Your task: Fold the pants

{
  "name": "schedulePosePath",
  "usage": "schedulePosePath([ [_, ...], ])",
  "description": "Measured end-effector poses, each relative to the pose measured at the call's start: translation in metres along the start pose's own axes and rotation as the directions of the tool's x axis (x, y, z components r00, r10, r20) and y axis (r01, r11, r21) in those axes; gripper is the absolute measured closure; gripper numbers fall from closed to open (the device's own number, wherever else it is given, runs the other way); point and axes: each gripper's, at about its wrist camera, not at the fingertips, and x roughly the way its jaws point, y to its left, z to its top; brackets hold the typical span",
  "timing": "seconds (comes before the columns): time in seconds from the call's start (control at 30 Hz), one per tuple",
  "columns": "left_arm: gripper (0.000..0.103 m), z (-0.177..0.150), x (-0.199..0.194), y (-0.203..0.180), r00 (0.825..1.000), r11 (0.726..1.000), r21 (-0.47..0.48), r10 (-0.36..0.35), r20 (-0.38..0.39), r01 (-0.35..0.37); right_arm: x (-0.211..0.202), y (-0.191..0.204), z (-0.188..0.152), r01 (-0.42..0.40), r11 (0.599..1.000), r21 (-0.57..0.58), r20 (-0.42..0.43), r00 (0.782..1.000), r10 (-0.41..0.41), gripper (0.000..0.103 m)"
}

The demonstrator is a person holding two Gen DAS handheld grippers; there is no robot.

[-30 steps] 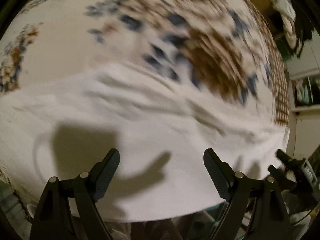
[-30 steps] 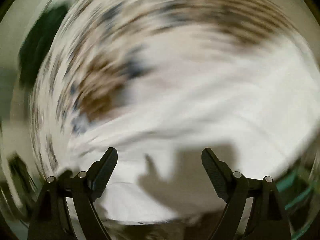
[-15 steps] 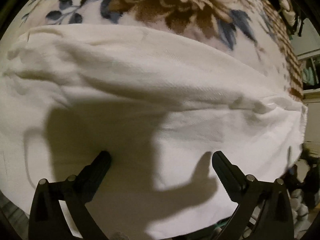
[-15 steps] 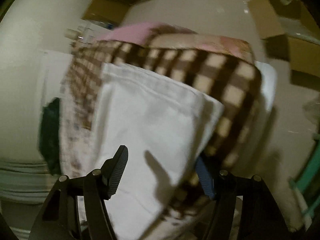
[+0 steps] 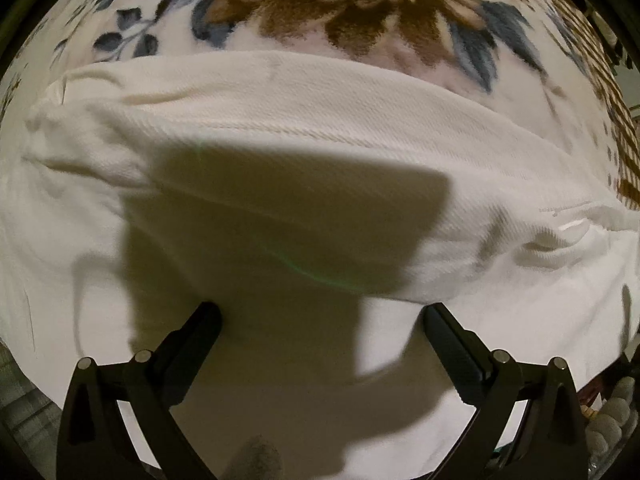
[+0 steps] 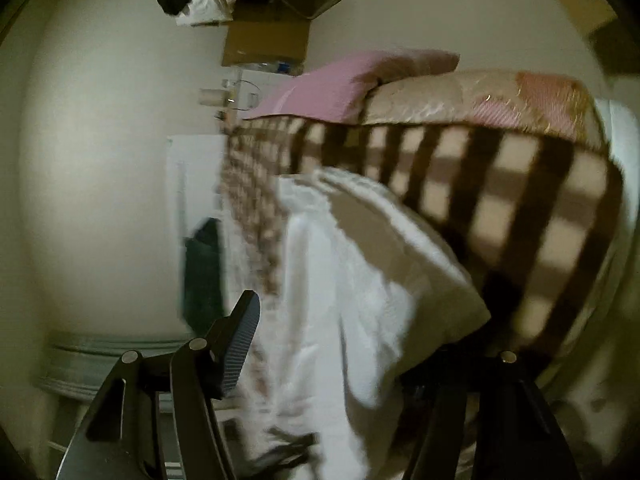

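Observation:
White pants (image 5: 320, 168) lie spread on a floral blanket (image 5: 332, 12), with a folded layer and a stitched seam across the middle of the left wrist view. My left gripper (image 5: 322, 332) is open, its fingers close above the cloth, holding nothing. In the right wrist view the pants (image 6: 360, 280) lie on the bed, partly blurred. My right gripper (image 6: 344, 344) is open around the pants' edge; its left finger (image 6: 240, 344) shows, the right finger is hidden behind the cloth corner.
A brown checked blanket (image 6: 500, 184) and a pink pillow (image 6: 344, 84) cover the bed. A cardboard box (image 6: 268, 40) with clothes on it stands by the wall. A dark green item (image 6: 204, 272) hangs beside the bed.
The left gripper moved closer to the pants, which now fill more of its view. The right gripper swung from above the pants to their edge and faces along the bed.

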Motion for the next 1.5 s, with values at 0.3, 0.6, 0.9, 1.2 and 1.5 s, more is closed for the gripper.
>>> schedulePosePath([
  [0.3,0.0,-0.001,0.002,-0.009,1.0,1.0,-0.003,0.001,0.004,-0.001,0.019,0.009,-0.007,0.149,0.988,-0.04,-0.002,0.989,-0.149,0.093],
  [0.6,0.0,-0.007,-0.038,0.019,0.993,0.989,-0.093,-0.113,0.04,0.117,-0.01,0.115,-0.054,0.26,0.919,-0.296,0.082,0.966,-0.247,0.095],
  [0.9,0.0,-0.044,-0.095,0.126,0.974,0.961,-0.195,-0.167,0.151,0.195,0.055,0.249,-0.181,0.211,0.77,-0.603,-0.03,0.958,-0.286,0.095],
  [1.2,0.0,-0.069,-0.108,0.23,0.978,0.938,-0.308,-0.108,0.18,0.16,0.172,0.249,-0.36,0.137,0.61,-0.78,-0.185,0.881,-0.435,0.095],
  [1.5,0.0,-0.062,-0.111,0.278,0.97,0.909,-0.377,-0.1,0.22,0.179,0.249,0.23,-0.444,0.103,0.414,-0.904,-0.223,0.714,-0.664,0.058],
])
